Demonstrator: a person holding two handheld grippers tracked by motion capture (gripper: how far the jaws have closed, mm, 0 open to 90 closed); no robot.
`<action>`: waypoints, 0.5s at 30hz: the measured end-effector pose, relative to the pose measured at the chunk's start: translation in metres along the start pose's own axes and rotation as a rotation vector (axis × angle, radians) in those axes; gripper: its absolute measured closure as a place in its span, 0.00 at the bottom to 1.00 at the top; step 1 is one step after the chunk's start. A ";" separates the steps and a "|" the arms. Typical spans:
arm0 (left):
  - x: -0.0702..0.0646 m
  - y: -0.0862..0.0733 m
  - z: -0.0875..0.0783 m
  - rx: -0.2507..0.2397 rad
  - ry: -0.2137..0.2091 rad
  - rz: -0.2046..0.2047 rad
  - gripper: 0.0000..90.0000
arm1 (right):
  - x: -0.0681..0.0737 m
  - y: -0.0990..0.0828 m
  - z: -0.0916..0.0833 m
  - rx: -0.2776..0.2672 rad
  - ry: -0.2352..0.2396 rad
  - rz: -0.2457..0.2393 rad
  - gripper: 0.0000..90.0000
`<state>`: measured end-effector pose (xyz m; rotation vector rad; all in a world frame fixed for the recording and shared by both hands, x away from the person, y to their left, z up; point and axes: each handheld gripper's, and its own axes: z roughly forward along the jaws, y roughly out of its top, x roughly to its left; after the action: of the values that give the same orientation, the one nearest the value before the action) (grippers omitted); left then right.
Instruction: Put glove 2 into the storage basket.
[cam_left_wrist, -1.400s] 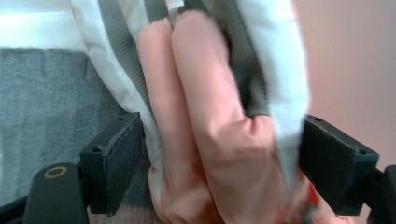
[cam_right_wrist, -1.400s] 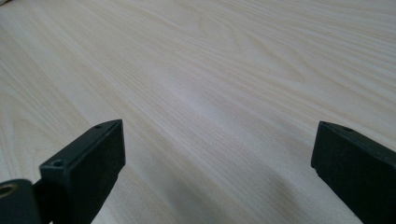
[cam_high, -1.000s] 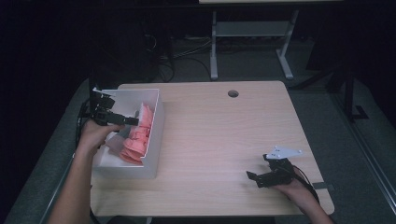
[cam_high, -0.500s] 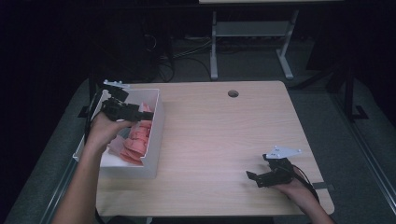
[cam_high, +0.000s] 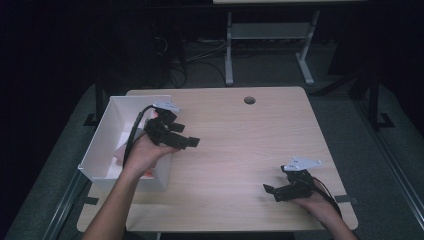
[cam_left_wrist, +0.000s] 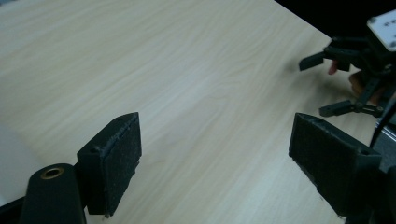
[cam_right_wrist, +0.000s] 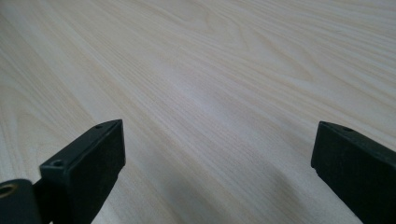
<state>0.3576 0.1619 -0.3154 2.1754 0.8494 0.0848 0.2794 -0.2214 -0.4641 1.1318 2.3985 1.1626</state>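
The desk (cam_high: 240, 150) is bare of pieces and the pink pieces (cam_high: 120, 152) lie in the white box (cam_high: 107, 137) at its left, so I judge nothing is moved out yet: the left gripper (cam_high: 187, 140) beside the box and the right gripper (cam_high: 272, 192) at the near right both stand apart and empty.

The right tool (cam_right_wrist: 217, 172) holds its two black jaws wide apart above bare wooden table (cam_right_wrist: 224, 70).

Wooden table (cam_high: 235, 150) (pale grain); white bin (cam_high: 107, 145) at left edge.

My high view looks down over the bench (cam_high: 240, 150); both gripper views skim it closely, the left one facing four o'clock.
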 end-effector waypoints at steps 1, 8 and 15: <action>-0.004 0.000 0.004 0.005 0.000 0.005 0.19 | 0.000 0.000 0.000 0.001 -0.001 0.000 0.03; -0.028 -0.008 0.039 0.041 -0.012 0.057 0.19 | 0.000 0.000 0.000 0.002 -0.002 0.001 0.03; -0.041 -0.024 0.072 0.079 -0.027 0.092 0.19 | 0.000 0.000 0.000 0.004 -0.002 0.002 0.03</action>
<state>0.3358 0.1025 -0.3736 2.2842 0.7493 0.0685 0.2789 -0.2212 -0.4641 1.1358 2.4004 1.1568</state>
